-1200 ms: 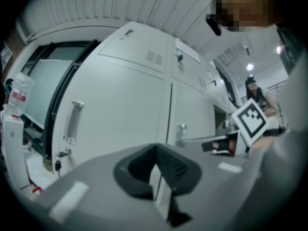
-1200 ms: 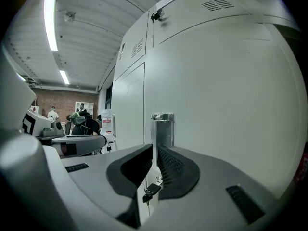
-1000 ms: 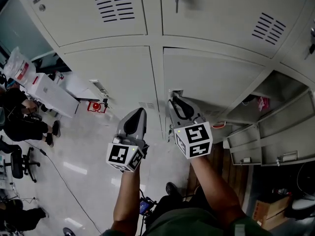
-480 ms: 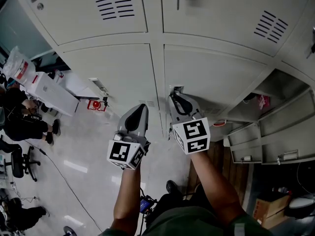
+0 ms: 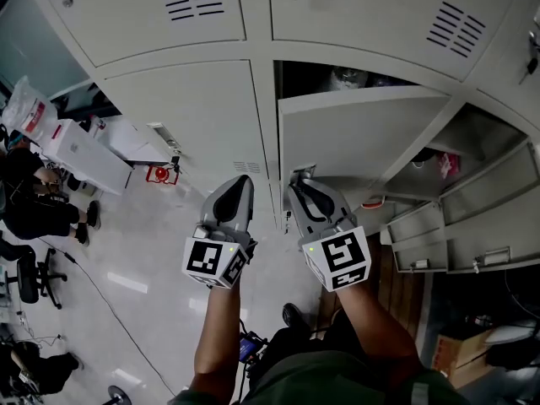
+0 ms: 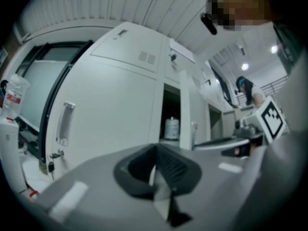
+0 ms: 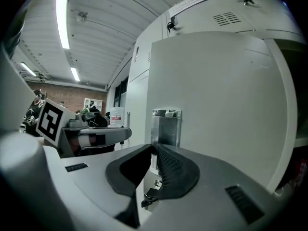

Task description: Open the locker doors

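Middle locker door (image 5: 363,133) has just come off its frame. There's a dark gap (image 5: 337,76) along its top edge where it sat flush a second ago. Right tongs (image 5: 297,177) are narrow and apparently pinched on the door's metal handle (image 7: 166,126), though the contact point is hard to see. Left tongs (image 5: 245,180) are closed, empty and idle alongside. Latch looks released, so keep swinging. Left-hand door (image 5: 186,116) is still shut and should be next.

We see soft, even light on the pale lockers (image 5: 177,116). Ceiling strips (image 7: 61,16) glare white in the right gripper view, and the floor (image 5: 126,283) shows pale reflections. The opened compartment (image 5: 337,76) is dark. Both gripper views bulge, blacken at their corners and blur whatever is nearest the lens.
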A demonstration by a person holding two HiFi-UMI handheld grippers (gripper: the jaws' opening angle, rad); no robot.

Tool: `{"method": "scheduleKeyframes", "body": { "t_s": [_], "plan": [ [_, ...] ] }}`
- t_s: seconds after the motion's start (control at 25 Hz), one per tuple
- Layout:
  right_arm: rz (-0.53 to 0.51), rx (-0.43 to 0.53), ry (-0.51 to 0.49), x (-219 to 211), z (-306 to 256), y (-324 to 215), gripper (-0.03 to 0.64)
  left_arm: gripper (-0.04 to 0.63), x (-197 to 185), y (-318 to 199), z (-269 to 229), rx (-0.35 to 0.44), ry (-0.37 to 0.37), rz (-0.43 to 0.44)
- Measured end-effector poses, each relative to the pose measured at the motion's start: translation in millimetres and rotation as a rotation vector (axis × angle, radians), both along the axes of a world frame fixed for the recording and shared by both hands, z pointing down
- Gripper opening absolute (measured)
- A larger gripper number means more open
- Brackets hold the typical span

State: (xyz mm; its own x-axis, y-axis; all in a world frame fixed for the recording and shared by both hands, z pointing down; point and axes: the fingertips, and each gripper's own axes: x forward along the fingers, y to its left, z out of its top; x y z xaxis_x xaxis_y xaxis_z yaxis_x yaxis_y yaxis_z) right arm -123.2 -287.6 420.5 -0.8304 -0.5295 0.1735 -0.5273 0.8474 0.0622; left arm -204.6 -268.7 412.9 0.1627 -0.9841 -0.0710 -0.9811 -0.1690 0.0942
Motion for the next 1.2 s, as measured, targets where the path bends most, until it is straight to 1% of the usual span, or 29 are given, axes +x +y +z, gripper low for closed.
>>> {"method": "scheduleKeyframes", "body": {
  "t_s": [0.36,0.52,0.56,0.6,0.64,0.68,0.76,1.0,1.2],
  "plan": [
    [-0.018,0.008,-0.010,46.8,-0.8,48.5,0.034,0.000,26.3,22.9,4.1,-0.001,0.006,-0.008],
    [0.044,0.015,-0.020,71.0,-4.2,65.2,0.035,0.000,43.7,36.6,0.5,0.013,0.008,-0.014],
    [0.062,0.021,-0.030,74.1,-7.3,69.3,0.084,0.000,48.0,40.3,0.7,0.014,0.010,-0.014],
    [0.077,0.029,-0.035,75.6,-10.1,72.6,0.116,0.000,52.0,43.6,1.0,0.013,0.011,-0.014],
    [0.088,0.038,-0.033,75.7,-12.2,75.1,0.193,0.000,55.7,46.6,1.2,0.013,0.010,-0.014],
    [0.100,0.045,-0.028,75.1,-13.4,76.4,0.213,0.000,58.9,49.4,1.3,0.012,0.009,-0.014],
    [0.134,0.058,-0.024,74.4,-14.5,74.8,0.230,0.000,63.8,54.7,1.4,0.012,0.007,-0.018],
    [0.212,0.069,-0.032,72.6,-15.7,63.8,0.232,0.000,76.0,63.2,-1.5,0.013,-0.003,-0.020],
    [0.178,0.078,-0.049,71.9,-16.3,73.0,0.118,0.000,80.7,65.6,-2.0,0.009,-0.010,-0.017]
  ]
}}
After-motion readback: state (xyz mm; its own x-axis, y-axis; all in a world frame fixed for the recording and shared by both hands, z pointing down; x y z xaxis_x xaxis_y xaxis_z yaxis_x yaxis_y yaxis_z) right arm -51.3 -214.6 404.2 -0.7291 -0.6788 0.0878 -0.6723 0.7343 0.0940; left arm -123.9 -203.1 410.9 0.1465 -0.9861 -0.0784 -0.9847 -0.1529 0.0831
